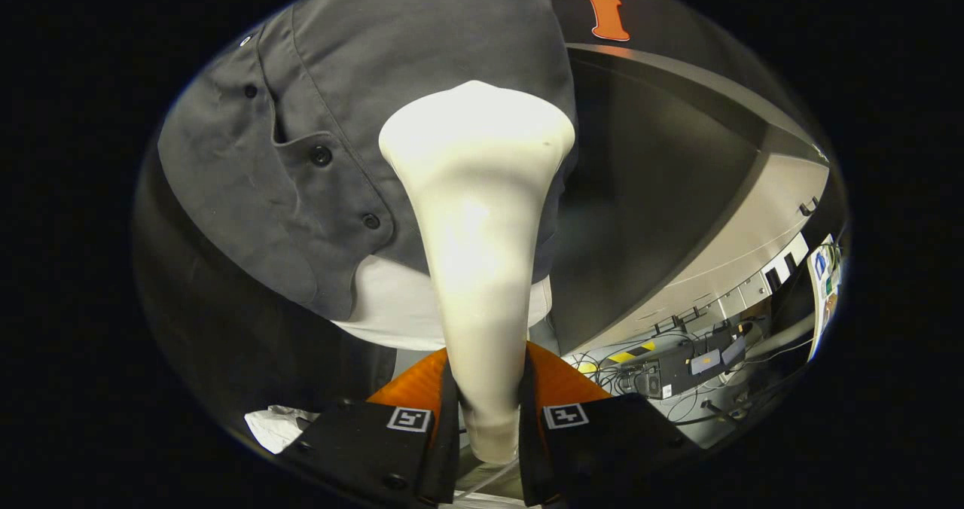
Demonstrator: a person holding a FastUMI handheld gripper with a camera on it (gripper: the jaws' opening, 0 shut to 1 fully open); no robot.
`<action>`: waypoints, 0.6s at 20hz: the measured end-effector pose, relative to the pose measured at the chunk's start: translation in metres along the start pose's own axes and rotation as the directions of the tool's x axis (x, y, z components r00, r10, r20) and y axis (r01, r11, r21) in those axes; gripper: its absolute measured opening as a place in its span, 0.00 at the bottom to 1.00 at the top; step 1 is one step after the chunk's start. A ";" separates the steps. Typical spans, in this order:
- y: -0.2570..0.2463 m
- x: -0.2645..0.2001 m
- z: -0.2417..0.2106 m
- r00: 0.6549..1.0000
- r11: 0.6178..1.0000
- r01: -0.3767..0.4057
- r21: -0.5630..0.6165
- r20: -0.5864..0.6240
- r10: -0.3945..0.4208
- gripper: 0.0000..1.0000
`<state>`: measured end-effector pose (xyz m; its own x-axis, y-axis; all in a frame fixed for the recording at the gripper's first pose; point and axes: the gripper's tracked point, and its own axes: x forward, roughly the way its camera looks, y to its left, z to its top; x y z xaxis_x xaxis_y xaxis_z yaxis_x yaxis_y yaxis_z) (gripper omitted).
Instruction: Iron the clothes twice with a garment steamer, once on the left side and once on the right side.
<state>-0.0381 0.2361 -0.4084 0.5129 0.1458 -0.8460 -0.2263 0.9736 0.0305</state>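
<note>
gripper view: the hand-held gripper (488, 419) is clamped on the handle of the white garment steamer (478, 215), both fingers (440, 426) pressing its sides. the steamer's broad head rises beyond the fingers and rests against a dark grey buttoned shirt (361, 102). a white undergarment (392, 309) shows below the shirt's hem. no brand or readable writing appears on the steamer; each finger carries a square black-and-white marker (409, 419).

Bright glare washes out the steamer (482, 215), edges bend fisheye-style, and the surroundings look perhaps slightly soft.
</note>
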 end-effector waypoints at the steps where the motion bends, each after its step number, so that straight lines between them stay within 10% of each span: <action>1: 0.000 -0.006 0.001 1.000 1.000 0.000 0.001 0.011 0.000 0.40; 12: 0.055 -0.120 0.079 0.970 0.997 -0.059 -0.052 0.235 0.070 0.40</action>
<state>-0.0464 0.2857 -0.2634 0.6760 0.2504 -0.6931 -0.2989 0.9528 0.0527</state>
